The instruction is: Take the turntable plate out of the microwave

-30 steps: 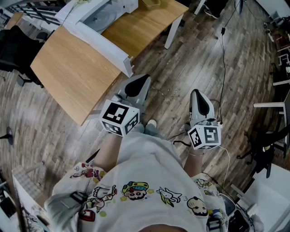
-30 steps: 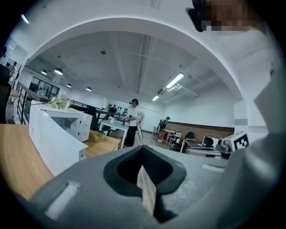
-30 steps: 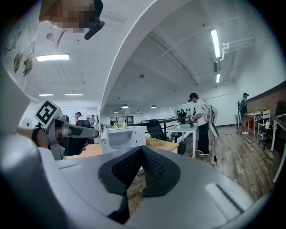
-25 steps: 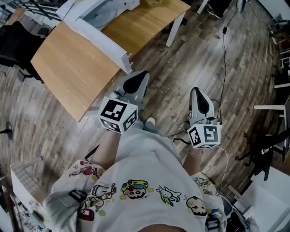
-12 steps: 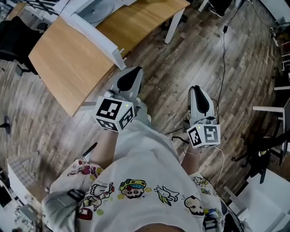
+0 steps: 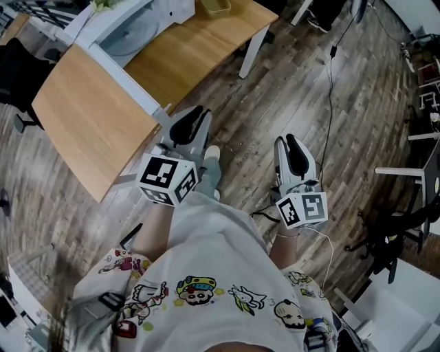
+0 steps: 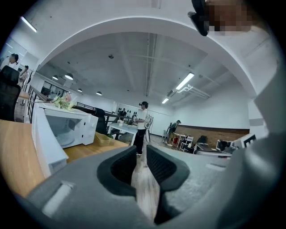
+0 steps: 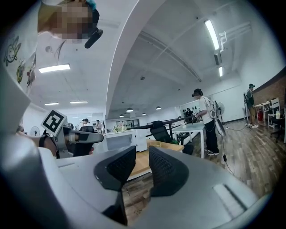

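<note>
Standing short of the light wooden table [image 6: 82, 117], the person holds the grey left gripper [image 6: 189, 125] and grey right gripper [image 6: 292, 148] level at waist height, likely readying a reach: both pairs of jaws have just been opening, parted on nothing. The round glass turntable plate [image 6: 128, 34] lies inside the open white microwave [image 6: 172, 8]; a shallow beige basket [image 6: 218, 7] beside it looks empty.

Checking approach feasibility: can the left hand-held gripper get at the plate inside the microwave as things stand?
Probably yes, after moving closer. The microwave door stands open, showing the plate. The left hand-held gripper, jaws just opening with nothing between them, hovers off the table's edge, away from the plate.
</note>
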Available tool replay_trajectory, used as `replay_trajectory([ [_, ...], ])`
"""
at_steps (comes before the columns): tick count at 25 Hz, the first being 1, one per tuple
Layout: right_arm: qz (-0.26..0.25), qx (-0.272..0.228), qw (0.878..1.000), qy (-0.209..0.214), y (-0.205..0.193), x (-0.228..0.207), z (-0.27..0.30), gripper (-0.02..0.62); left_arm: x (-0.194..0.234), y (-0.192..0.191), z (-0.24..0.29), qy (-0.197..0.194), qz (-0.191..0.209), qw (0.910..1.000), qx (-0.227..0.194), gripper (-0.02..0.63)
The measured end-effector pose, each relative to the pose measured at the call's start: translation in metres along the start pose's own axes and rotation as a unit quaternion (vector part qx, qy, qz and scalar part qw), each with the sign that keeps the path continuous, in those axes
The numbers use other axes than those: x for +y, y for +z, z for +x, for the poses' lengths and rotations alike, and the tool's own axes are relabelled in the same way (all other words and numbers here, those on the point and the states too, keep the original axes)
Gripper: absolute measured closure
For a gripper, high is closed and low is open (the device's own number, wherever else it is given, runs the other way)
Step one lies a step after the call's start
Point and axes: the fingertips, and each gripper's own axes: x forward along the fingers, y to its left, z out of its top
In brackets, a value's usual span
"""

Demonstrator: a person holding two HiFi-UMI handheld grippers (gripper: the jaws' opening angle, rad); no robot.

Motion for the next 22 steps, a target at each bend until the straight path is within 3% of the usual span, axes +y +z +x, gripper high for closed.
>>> replay_trajectory([
  [13,0.013,-0.011,1.0,0.005,0.039,-0.054,0.103,0.49,0.04,0.041,0.104,-0.005,-0.016,0.9998,-0.012,0.528],
  [22,0.013,-0.009,1.0,0.025,0.045,-0.051,0.166,0.486,0.077,0.05,0.13,0.016,-0.031,0.9992,-0.019,0.509],
])
